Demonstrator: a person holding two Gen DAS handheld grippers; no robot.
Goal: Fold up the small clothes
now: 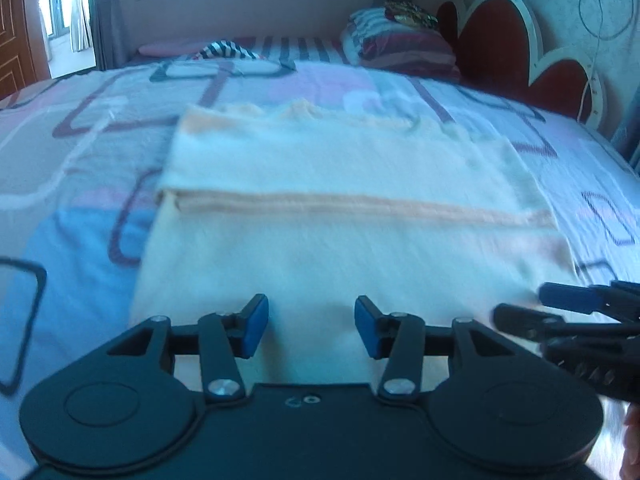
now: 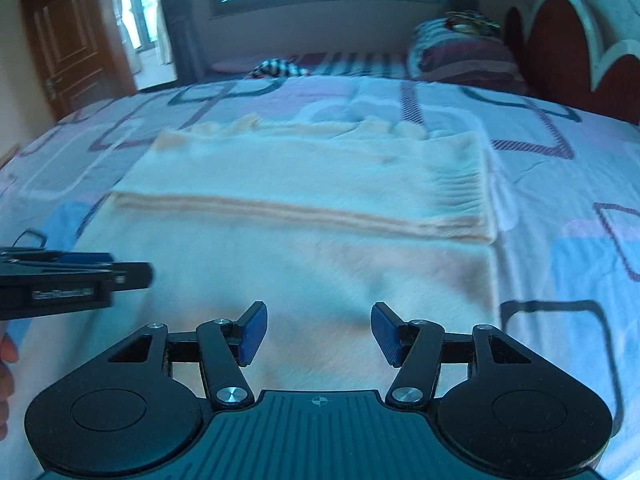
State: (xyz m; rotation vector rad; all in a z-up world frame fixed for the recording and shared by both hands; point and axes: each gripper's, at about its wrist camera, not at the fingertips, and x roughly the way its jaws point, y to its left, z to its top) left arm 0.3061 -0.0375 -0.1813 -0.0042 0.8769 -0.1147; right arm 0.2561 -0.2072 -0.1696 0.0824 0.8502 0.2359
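Sweater (image 1: 352, 216) spread flat on the bed (image 1: 80, 208) ahead of your tongs, far part folded over toward you, your left tongs (image 1: 311, 326) released above its near edge, your right tongs (image 2: 319, 332) released just beside them, nothing gripped.

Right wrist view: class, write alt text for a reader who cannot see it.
A cream sweater, partly folded, lies flat on a patterned bedspread. The right gripper hovers over its near edge, jaws open and empty; the left gripper enters from the left.

Motion-blurred cream garment (image 1: 344, 208), near edge hidden behind left hand-held gripper (image 1: 311, 326).
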